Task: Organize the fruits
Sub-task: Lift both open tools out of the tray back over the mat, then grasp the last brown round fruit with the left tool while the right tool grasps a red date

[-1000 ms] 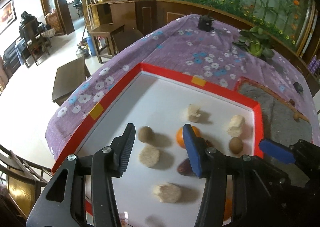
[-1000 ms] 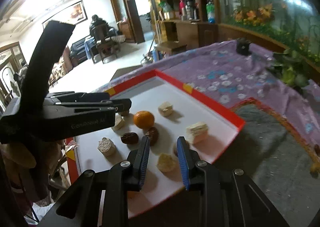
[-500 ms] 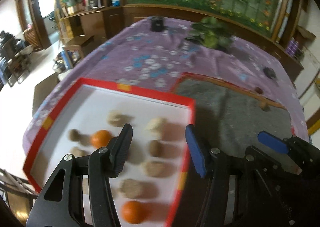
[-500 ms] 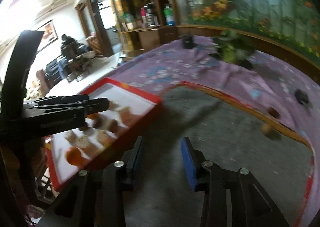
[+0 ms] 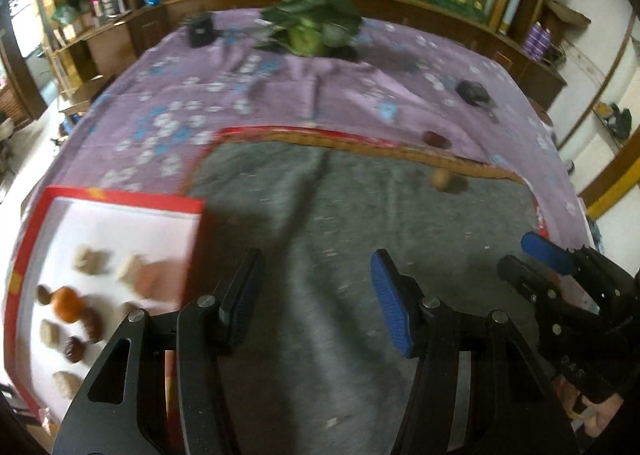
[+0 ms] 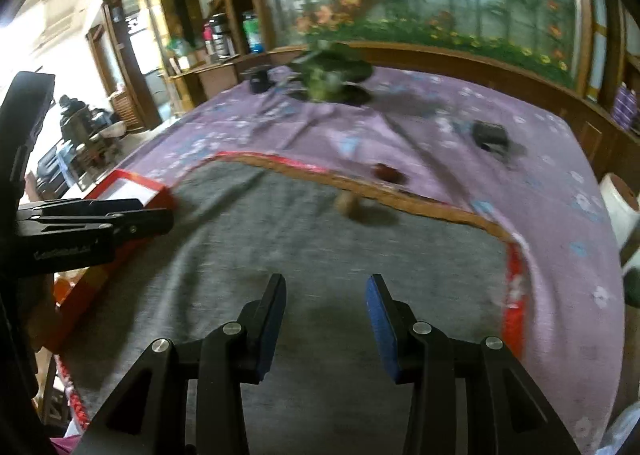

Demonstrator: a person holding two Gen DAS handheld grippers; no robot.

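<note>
over the grey mat (image 5: 320, 235), close in, my left tongs (image 5: 316, 295) stand spread with nothing between them; my right tongs (image 6: 326, 315), jaws lately widening, are spread and empty too. both views are smeared, so i could misjudge a reach and nudge the small brown fruit (image 6: 349, 203) at the mat's far edge so it rolls onto the purple cloth (image 6: 480, 191), beside the dark fruit (image 6: 386, 173). only the left view shows inside the red tray (image 5: 120, 199), with the orange (image 5: 66, 303) and sorted pieces; the right view catches just the tray's corner.
</note>
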